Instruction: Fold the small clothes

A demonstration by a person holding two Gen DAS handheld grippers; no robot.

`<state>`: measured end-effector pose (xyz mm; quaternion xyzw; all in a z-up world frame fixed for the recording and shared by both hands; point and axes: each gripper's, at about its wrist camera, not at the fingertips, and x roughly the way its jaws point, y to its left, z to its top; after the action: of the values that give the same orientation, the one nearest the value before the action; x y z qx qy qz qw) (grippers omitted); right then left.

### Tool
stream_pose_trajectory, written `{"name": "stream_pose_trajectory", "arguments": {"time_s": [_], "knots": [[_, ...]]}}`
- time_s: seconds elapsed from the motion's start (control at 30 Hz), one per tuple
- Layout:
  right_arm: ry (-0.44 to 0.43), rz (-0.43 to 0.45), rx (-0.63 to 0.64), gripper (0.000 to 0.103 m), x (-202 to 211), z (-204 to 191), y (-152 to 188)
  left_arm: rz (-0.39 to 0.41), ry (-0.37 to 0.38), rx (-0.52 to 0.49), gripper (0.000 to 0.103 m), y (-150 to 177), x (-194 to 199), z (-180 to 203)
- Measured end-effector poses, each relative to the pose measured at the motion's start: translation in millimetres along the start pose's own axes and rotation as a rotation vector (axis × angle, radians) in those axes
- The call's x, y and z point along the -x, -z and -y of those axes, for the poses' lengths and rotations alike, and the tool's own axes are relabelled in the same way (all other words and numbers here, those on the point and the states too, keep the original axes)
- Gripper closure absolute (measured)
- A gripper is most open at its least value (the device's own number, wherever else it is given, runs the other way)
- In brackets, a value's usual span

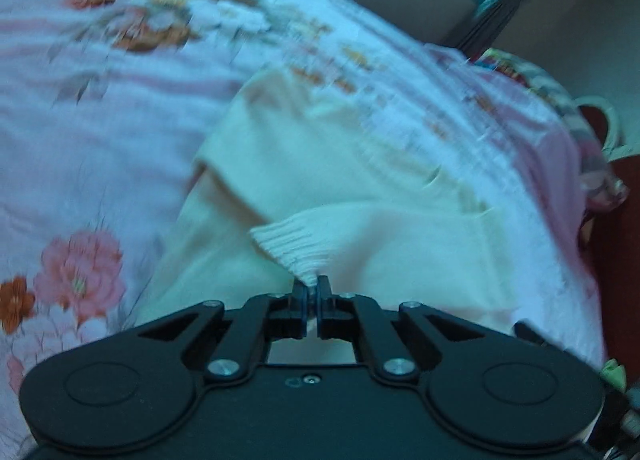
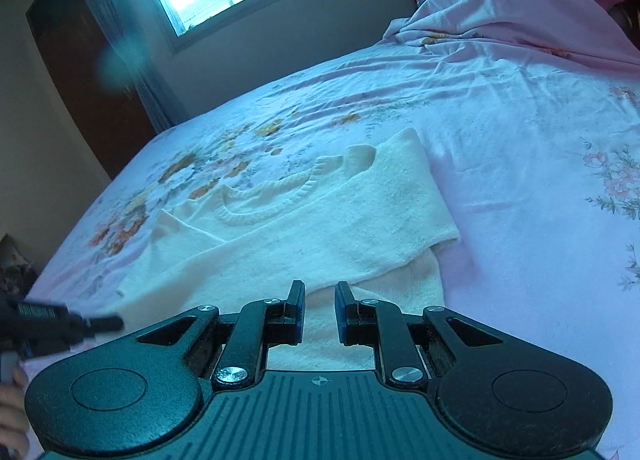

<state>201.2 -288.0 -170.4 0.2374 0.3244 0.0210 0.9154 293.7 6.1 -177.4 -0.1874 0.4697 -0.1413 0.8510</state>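
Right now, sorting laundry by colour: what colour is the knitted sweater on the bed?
Cream, plain; the cream knitted sweater shows best in the right wrist view.

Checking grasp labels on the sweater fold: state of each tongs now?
Left tongs: closed on the ribbed cuff of the cream sweater.
Right tongs: open, nothing between the jaws, over the sweater's near edge.

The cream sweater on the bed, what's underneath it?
The cream sweater lies on a floral bedsheet, which shows all around it. One folded-over layer covers its own lower layer; whatever lies under the garment is hidden.
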Motion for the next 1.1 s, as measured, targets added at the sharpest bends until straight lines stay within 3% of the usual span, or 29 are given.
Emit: {"name": "stream_pose_trajectory", "arguments": {"time_s": [0.23, 0.4, 0.57, 0.6, 0.7, 0.83, 0.97, 1.07, 1.1], "knots": [[0.092, 0.031, 0.050, 0.087, -40.0, 9.7, -43.7, 0.039, -0.018, 0.031, 0.101, -16.7, 3.4, -8.1], [0.173, 0.017, -0.001, 0.087, -78.7, 37.9, -79.7, 0.048, -0.051, 0.079, 0.101, -24.1, -4.0, -23.4], [0.190, -0.050, -0.042, 0.087, -88.5, 64.2, -75.4, 0.069, -0.061, 0.110, 0.101, -27.2, -7.2, -33.1], [0.205, -0.047, -0.033, 0.087, -87.9, 66.4, -73.0, 0.084, -0.058, 0.101, 0.101, -29.2, -5.7, -32.6], [0.239, -0.112, 0.017, 0.088, -101.1, 70.9, -67.9, 0.022, -0.111, 0.005, 0.100, -21.8, -20.1, -24.7], [0.286, -0.077, 0.030, 0.088, -96.5, 68.7, -71.3, 0.032, -0.105, -0.043, 0.097, -20.2, -9.8, -16.0], [0.192, 0.015, 0.035, 0.088, -89.5, 51.8, -89.0, 0.096, -0.099, -0.050, 0.099, -26.1, 10.5, -10.8], [0.175, -0.008, 0.049, 0.088, -113.6, 41.6, -104.7, 0.122, -0.072, -0.075, 0.099, -34.2, 16.2, 1.1], [0.179, -0.022, 0.056, 0.088, -123.5, 40.6, -107.6, 0.122, -0.070, -0.090, 0.093, -35.5, 13.7, 5.6]]}}
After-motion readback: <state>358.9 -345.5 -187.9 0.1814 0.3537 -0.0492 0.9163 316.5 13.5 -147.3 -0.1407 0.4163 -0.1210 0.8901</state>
